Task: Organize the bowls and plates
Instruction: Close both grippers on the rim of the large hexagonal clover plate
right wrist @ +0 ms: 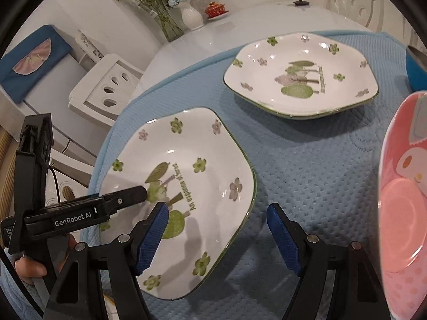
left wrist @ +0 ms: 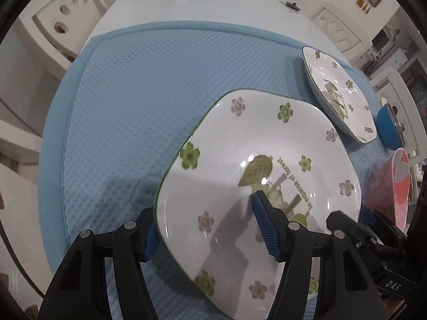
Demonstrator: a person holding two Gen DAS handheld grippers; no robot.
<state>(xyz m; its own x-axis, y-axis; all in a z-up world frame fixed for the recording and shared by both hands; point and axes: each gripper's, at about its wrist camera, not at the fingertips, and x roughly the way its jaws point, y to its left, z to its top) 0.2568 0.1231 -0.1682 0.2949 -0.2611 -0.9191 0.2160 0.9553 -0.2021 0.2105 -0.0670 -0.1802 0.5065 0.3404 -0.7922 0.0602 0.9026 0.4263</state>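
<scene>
Plates lie on a quilted pale-blue fabric mat (right wrist: 307, 165) that covers a glossy white table (left wrist: 186, 2). Nearest is a white square ceramic plate with green and mauve flowers and a green rim (right wrist: 181, 194), resting at the mat's edge towards nine o'clock in the right wrist view. The left gripper (left wrist: 205, 230) straddles that plate's near corner: one blue ribbed pad sits outside the rim, the other hovers over the glazed face, and neither pad presses on it, so the jaws stand apart and grip nothing. The right gripper (right wrist: 218, 236) has its jaws parted too; one blue pad hangs over the same plate's near edge, the other over bare mat, with nothing held. A second flowered white square plate (right wrist: 301, 74) sits well apart towards twelve o'clock. At three o'clock in the right wrist view, a pink plastic plate with a cartoon face (right wrist: 403, 205) fills the frame's edge, and a blue bowl (right wrist: 415, 72) shows just beyond it at two o'clock. Far across the table stand a white vase of blue and white flowers (right wrist: 190, 13) and a red lidded cup (right wrist: 215, 9). White chairs with oval cut-outs (right wrist: 106, 88) ring the table.
</scene>
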